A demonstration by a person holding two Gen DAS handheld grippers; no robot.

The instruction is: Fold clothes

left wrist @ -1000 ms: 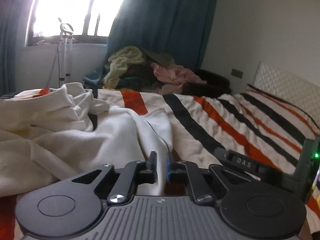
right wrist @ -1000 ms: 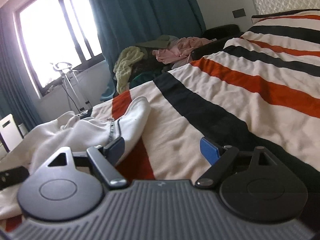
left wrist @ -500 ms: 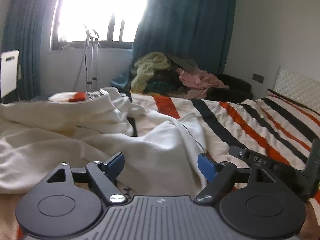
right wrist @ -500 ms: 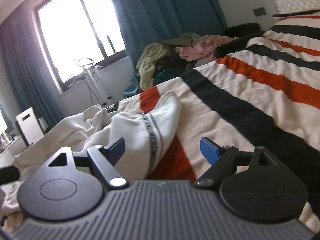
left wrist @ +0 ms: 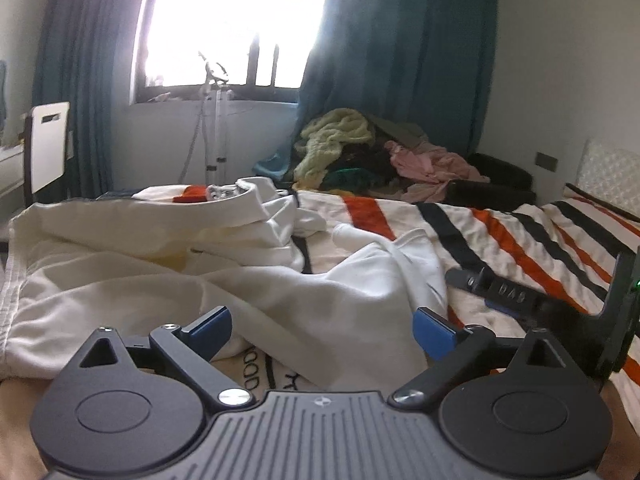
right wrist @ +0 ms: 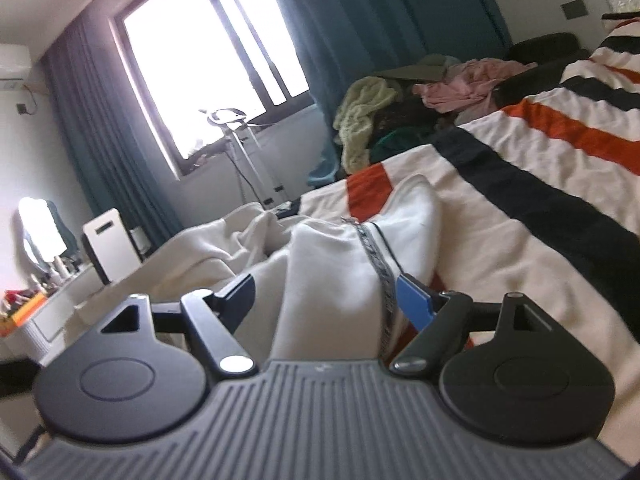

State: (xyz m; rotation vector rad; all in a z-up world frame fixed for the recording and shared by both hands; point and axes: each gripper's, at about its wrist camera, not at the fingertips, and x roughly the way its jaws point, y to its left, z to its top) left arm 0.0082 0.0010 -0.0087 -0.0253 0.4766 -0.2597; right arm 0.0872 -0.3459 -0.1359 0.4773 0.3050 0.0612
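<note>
A white zip-up garment lies crumpled on the striped bedspread. My left gripper hovers over its near edge, jaws opening wide; cloth lies below them and neither pad touches it. In the right wrist view a raised fold of the garment with its zip sits between the jaws of my right gripper, which are closing. Its left pad still stands clear of the cloth. A black finger of the right gripper shows at the right of the left wrist view.
A heap of other clothes is piled beyond the bed's far edge, under teal curtains. A white stand and a white chair are by the window. The padded headboard is at the right.
My left gripper went from shut on the white cloth to wide open and drew back from it. My right gripper swung left, bringing the zip fold between its jaws.
</note>
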